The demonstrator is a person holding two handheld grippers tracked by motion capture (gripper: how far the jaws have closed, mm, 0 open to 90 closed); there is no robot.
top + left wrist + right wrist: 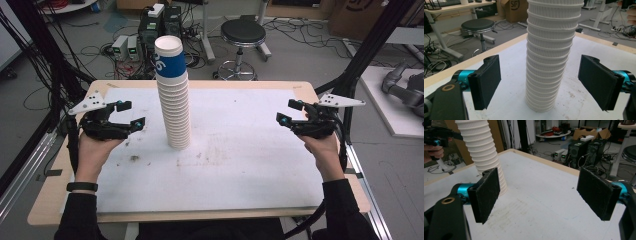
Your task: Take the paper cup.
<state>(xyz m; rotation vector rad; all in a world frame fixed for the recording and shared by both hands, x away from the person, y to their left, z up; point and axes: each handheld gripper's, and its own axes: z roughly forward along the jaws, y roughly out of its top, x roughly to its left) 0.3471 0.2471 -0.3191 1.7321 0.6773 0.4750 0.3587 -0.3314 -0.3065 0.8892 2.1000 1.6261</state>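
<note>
High view: we hold the left gripper [131, 113] at nine o'clock of the cup stack [172, 95] on the worktop [240, 150], right gripper [289, 112] at three o'clock; both fingers spread, empty.

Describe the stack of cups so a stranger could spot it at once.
On the white mat covering the wooden table, look left of centre, between the two grippers. The tall, leaning stack of cups rises there, white and ribbed, its top cup alone banded blue.

One tall stack of paper cups [173, 102], two hand-held grippers, one white table mat [240, 170], and one stool [243, 34].
</note>
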